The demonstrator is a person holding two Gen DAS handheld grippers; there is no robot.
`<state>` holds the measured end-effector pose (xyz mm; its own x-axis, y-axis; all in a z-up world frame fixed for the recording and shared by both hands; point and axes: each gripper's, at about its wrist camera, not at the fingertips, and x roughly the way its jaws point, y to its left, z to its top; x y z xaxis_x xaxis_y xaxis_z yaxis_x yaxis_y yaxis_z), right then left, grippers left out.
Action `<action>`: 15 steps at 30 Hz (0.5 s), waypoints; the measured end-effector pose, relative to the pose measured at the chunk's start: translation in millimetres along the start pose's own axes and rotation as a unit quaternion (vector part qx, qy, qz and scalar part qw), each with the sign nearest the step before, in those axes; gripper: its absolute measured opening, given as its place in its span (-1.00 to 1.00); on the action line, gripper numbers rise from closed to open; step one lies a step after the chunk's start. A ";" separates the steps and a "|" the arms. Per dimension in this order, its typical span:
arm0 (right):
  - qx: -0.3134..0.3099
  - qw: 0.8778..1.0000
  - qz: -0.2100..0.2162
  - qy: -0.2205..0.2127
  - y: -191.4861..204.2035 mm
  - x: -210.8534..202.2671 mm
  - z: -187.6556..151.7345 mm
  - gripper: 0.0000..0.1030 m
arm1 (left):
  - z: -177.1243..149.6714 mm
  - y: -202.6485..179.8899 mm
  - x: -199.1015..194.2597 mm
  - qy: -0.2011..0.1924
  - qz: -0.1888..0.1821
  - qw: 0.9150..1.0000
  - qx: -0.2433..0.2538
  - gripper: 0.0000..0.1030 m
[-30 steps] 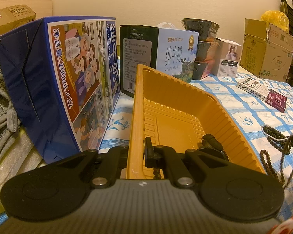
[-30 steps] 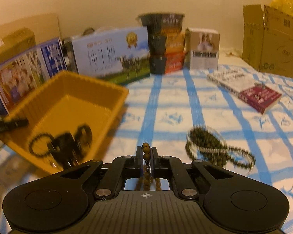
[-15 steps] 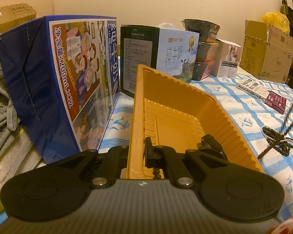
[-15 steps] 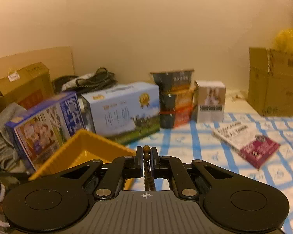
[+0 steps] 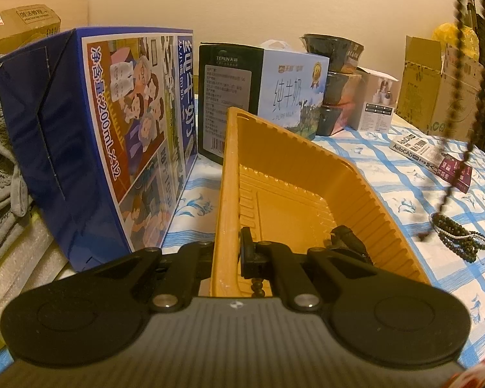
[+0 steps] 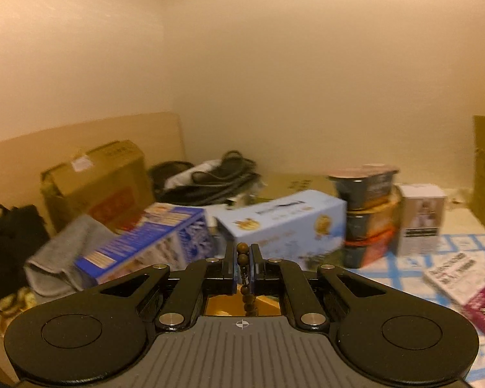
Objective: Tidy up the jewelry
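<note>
My left gripper [image 5: 228, 252] is shut on the near wall of the yellow tray [image 5: 294, 177] and holds it tilted. Dark jewelry [image 5: 347, 237] lies in the tray's near corner. My right gripper [image 6: 242, 258] is shut on a long brown bead necklace [image 6: 243, 260], raised high above the table. In the left wrist view the necklace [image 5: 459, 97] hangs down at the right, its end just above the cloth. A dark bead bracelet [image 5: 459, 232] with a pale band lies on the blue-checked cloth right of the tray.
A blue milk carton box [image 5: 113, 123] stands left of the tray, a light-blue milk box [image 5: 274, 90] behind it. Stacked bowls [image 5: 334, 80], a small white box [image 5: 376, 100], a book [image 5: 436, 158] and cardboard boxes [image 5: 443, 84] lie farther right. Grey towels [image 5: 0, 148] are at the left.
My right gripper has risen high with the necklace, lifting it off the cloth until it dangles. The left gripper and tray have not moved.
</note>
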<state>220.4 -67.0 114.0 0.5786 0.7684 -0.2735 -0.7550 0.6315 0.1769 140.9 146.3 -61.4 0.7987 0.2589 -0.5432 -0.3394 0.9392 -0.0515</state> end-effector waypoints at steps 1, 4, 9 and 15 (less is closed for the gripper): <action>0.002 1.000 0.009 0.001 5.5 5.5 0.3 -0.87 | 0.0 0.1 0.1 0.000 0.000 1.000 -0.001 -0.90; 0.015 0.999 0.032 0.010 17.0 22.8 -4.2 -0.87 | 0.1 0.4 -0.2 0.000 -0.001 1.000 -0.002 -0.90; 0.031 0.998 0.046 0.042 27.2 59.9 -20.2 -0.87 | 0.0 1.1 -0.5 0.000 -0.002 1.000 -0.003 -0.89; 0.058 0.991 0.051 0.108 25.1 100.7 -54.5 -0.87 | -0.1 1.2 -0.1 0.001 -0.002 1.000 -0.006 -0.89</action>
<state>242.9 20.6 39.3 0.4123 0.7965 -0.4423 -0.7579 0.5693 0.3186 140.4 147.4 -61.5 0.7988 0.2539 -0.5454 -0.3418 0.9376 -0.0642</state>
